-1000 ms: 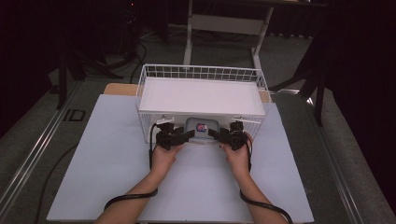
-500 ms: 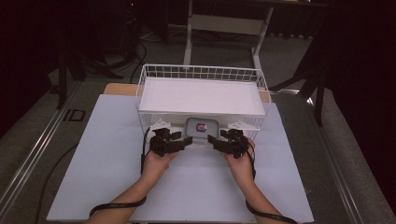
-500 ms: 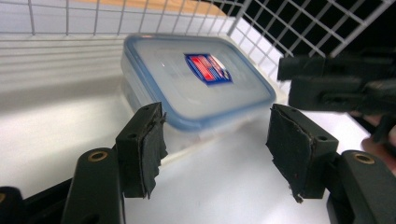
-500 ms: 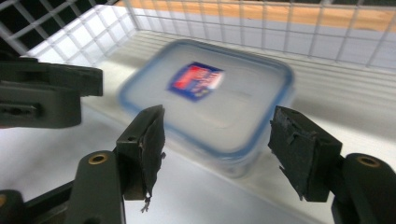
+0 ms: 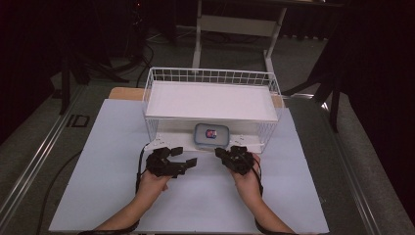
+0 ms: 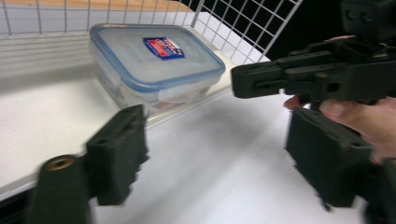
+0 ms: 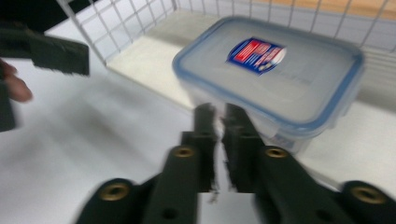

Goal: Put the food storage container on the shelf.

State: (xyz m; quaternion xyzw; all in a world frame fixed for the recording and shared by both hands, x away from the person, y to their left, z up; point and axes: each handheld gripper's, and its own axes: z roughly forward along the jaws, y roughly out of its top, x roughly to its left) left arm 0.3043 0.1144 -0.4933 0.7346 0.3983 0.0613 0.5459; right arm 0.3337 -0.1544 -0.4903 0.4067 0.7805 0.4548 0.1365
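A clear plastic container with a blue-rimmed lid and a red-and-blue label (image 5: 210, 135) (image 6: 156, 65) (image 7: 271, 70) sits on the white base board of a wire rack (image 5: 211, 77), at its front edge. My left gripper (image 5: 183, 156) (image 6: 217, 121) is open on the white table sheet, a little in front and left of the container, with nothing between its jaws. Just in front of the container, my right gripper (image 5: 220, 153) (image 7: 217, 119) is shut and empty, its tips short of the container's near wall. It is also in the left gripper view (image 6: 303, 74), held by a hand.
The rack's upper white shelf (image 5: 210, 100) overhangs the container, with wire mesh walls on both sides. The large white sheet (image 5: 98, 161) covers the table around my hands. One jaw of the left gripper (image 7: 56, 53) is at the top left of the right gripper view.
Both grippers have drawn back from the container's sides toward the person. The container has stayed on the rack's base.
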